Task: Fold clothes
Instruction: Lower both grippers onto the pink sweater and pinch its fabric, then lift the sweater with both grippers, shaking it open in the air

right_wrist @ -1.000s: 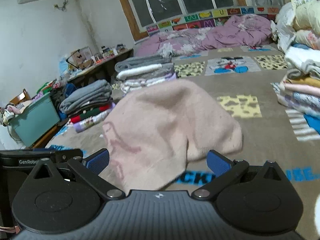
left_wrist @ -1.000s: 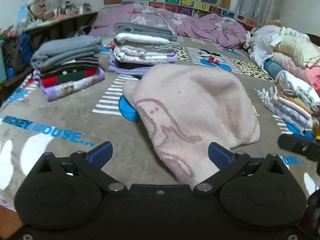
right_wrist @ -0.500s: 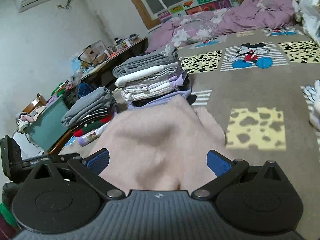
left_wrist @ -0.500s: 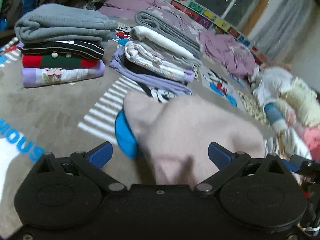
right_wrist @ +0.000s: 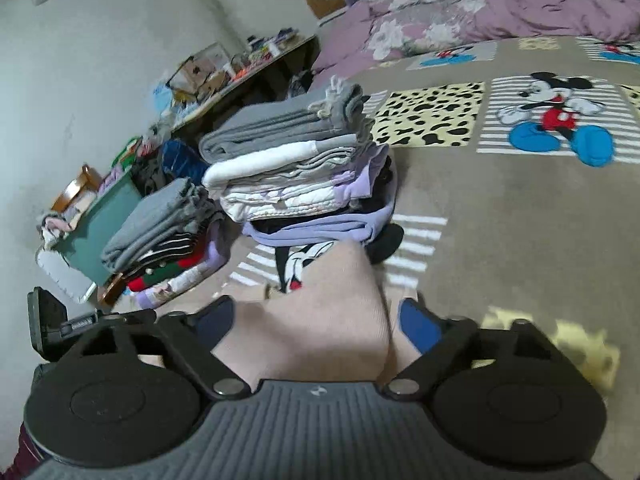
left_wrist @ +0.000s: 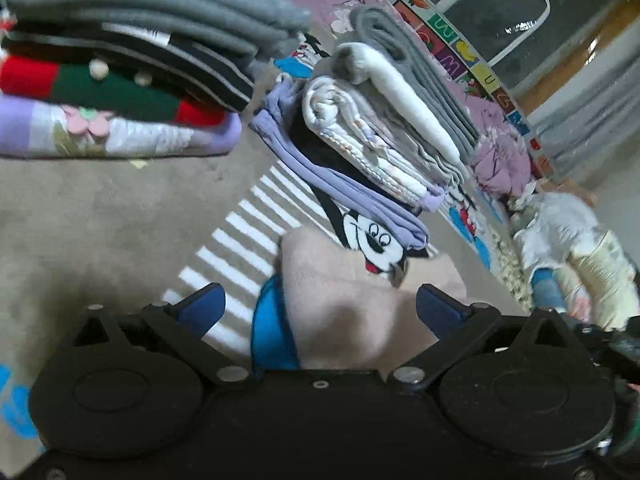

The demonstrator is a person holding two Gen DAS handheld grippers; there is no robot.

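Note:
A pale pink knit garment lies on the Mickey Mouse bedspread, right in front of both grippers. My left gripper is open, its blue pads spread either side of the garment's near part. My right gripper is open too, and the pink garment fills the gap between its pads. I cannot tell whether either gripper touches the cloth. The garment's far edge reaches the foot of a folded stack.
Two stacks of folded clothes stand close ahead: a grey-topped one on the left and a taller one over a Mickey print top. Unfolded clothes are piled at the right. A teal bin and a cluttered shelf flank the bed.
Both grippers have moved forward and low over the pink garment, toward the folded stacks, which now look much nearer. Both views have tilted. The jaws stay open.

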